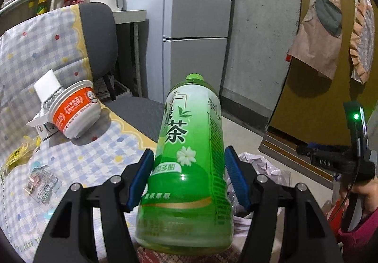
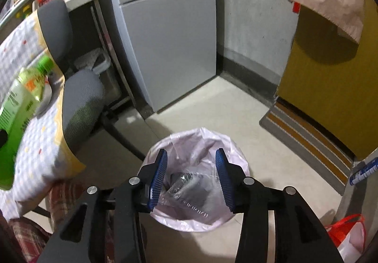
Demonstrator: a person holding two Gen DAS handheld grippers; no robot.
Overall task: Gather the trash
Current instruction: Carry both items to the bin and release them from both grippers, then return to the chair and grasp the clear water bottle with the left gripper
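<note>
Left gripper (image 1: 189, 176): jaws pinching the green tea bottle (image 1: 189, 163) low on its body, one blue pad on each side, cap pointing away.
Green tea bottle: held off the bench (image 1: 101, 156), at its right edge (the right wrist view shows it at far left (image 2: 21, 102), tilted, above the checked cloth).
Right gripper (image 2: 191, 178): jaws spread wide with nothing between them, hanging above the trash bin (image 2: 196, 222).
Trash bin: on the floor, right of the bench, lined with a pale pink bag; clear crumpled plastic (image 2: 179, 189) and something dark lie inside.
Noodle cup (image 1: 74, 109): orange and white, on its side on the bench, to the left, touching a white carton (image 1: 43, 119).
Yellow wrapper (image 1: 17, 156): at the bench's left edge.
Clear packet (image 1: 41, 182): near side of the bench, left of the left gripper.
Grey chair (image 1: 99, 38): behind the bench.
Fridge (image 1: 196, 27): far, against the wall.
</note>
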